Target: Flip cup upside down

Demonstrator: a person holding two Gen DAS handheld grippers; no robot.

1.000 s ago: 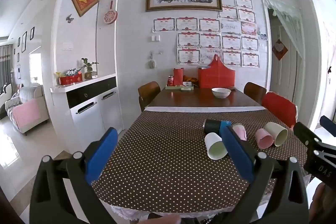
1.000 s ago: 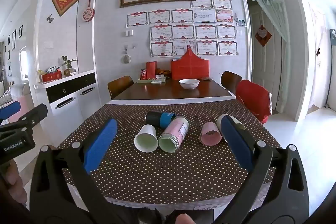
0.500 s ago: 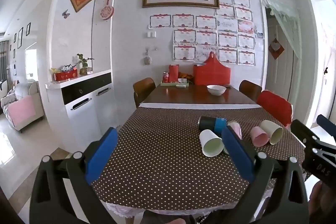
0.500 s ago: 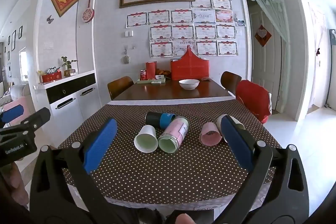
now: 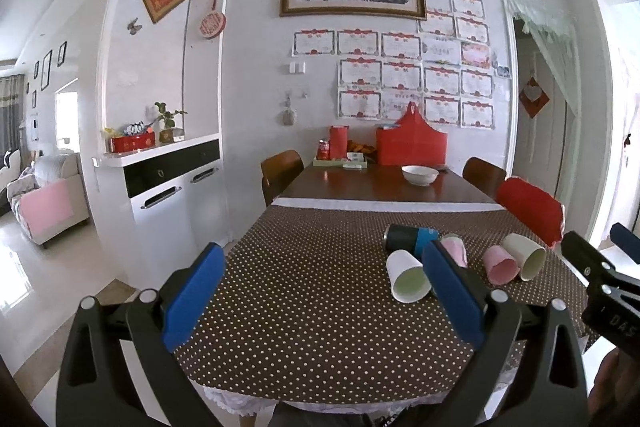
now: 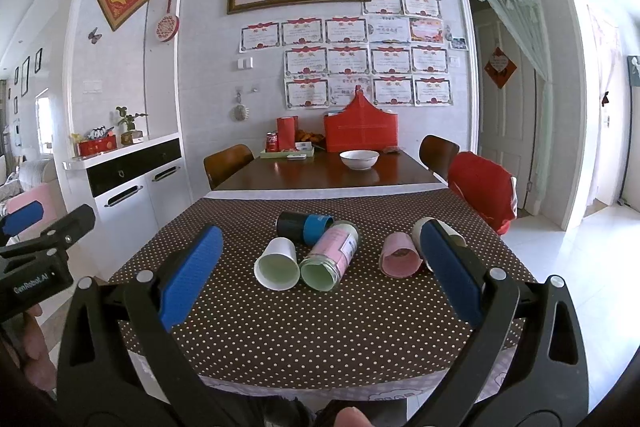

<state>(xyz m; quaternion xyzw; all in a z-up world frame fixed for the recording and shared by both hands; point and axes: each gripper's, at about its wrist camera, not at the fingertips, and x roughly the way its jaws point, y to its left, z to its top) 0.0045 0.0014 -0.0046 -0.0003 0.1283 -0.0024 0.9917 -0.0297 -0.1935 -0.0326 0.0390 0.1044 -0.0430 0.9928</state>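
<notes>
Lying across the brown polka-dotted cloth surface (image 6: pixel 320 323): five cups, all tipped on their sides, mouths mostly facing the cameras. Hovering wide open and empty at the near edge: right claw (image 6: pixel 320 279), left claw (image 5: pixel 320 287). Resting at 12 o'clock from the right claw, long axis pointing back toward it: white paper cup (image 6: pixel 277 265). Sitting at 1 o'clock from the left claw, so likely nearer the right.
</notes>
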